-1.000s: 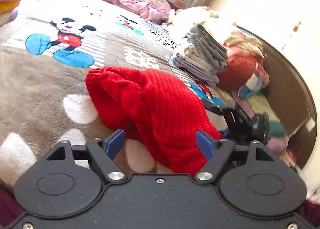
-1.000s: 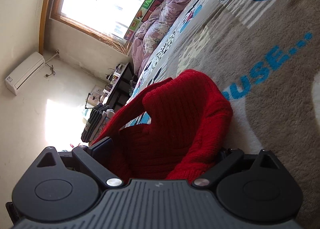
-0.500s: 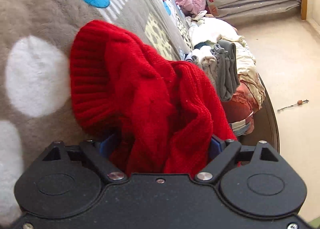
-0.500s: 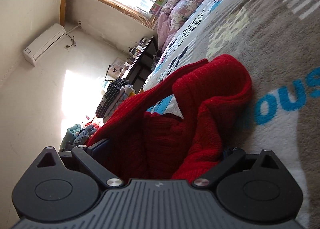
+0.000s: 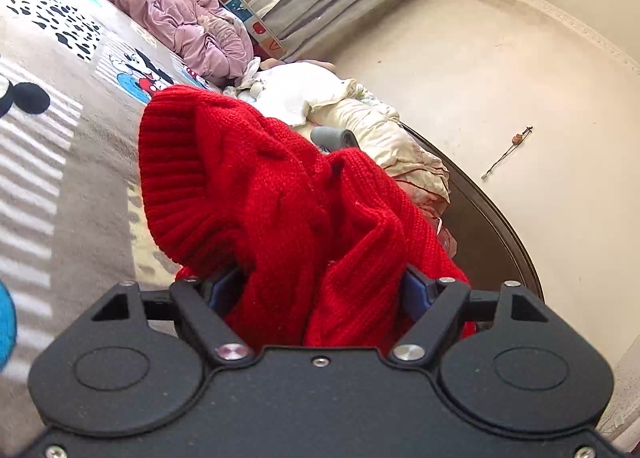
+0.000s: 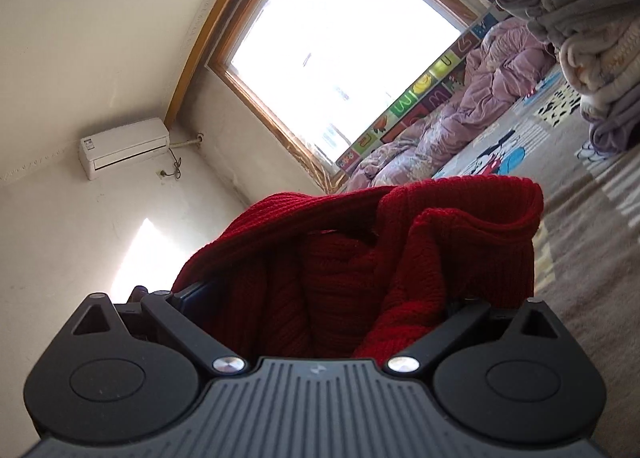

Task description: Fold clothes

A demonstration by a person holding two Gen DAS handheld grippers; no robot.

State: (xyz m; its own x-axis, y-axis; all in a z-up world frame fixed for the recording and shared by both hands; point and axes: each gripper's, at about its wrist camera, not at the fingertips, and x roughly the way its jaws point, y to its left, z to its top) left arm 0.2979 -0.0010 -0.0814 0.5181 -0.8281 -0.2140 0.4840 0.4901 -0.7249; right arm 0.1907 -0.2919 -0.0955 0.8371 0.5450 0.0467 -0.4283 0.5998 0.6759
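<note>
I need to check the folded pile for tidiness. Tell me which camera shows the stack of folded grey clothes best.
The right wrist view. The stack of folded clothes fills its top right corner, close enough to show separate layers, though the edge cuts it off. In the left wrist view only one grey roll peeks out behind the red sweater; whether it belongs to that stack is unclear.

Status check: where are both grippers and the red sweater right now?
Left gripper and right gripper: knit bunched between the fingers, grip itself hidden. Red sweater crumpled above the cartoon blanket, unfolded. Folded stack off to one side, not blocking.
</note>
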